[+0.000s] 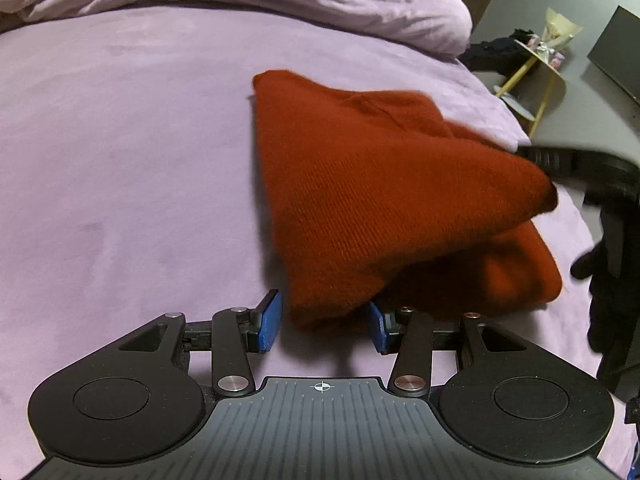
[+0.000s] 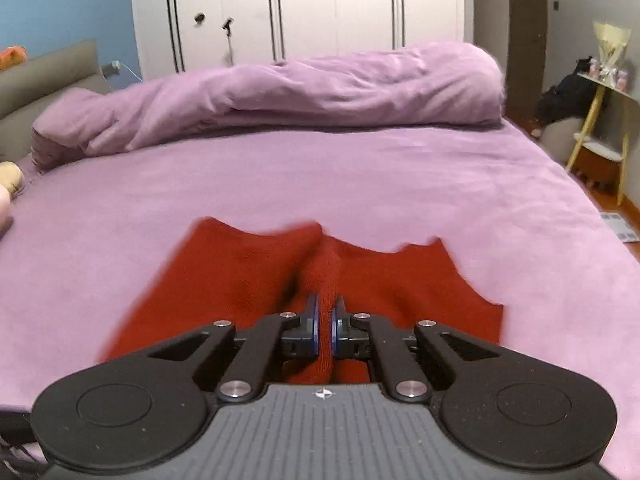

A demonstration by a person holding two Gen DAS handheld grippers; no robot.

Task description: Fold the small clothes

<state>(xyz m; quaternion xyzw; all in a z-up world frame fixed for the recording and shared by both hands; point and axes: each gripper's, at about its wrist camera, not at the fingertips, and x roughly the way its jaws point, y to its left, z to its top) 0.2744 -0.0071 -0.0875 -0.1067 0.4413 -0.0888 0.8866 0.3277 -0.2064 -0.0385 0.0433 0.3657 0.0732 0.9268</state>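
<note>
While blurred, red garment (image 2: 240, 280) pinched in right tool (image 2: 325, 326), left tool (image 1: 325, 322) spread, corner between.

Both mounted behind gripper fingers, angled down, close over the bed (image 1: 120, 160); sharing the red garment (image 1: 380, 200), rolled duvet (image 2: 320, 88), yellow-legged side table (image 2: 600, 120).

The red garment (image 1: 384, 200) is showing as a ribbed knit, matt and slightly fuzzy. The bed sheet (image 1: 120, 160) and the rolled duvet (image 2: 320, 88) at the far side are looking like soft, brushed lilac cloth. The left tool (image 1: 324, 320) is showing matt black plastic, shiny metal rivets and ridged blue pads (image 1: 269, 322). The wardrobe doors (image 2: 332, 4) are appearing smooth and white.
</note>
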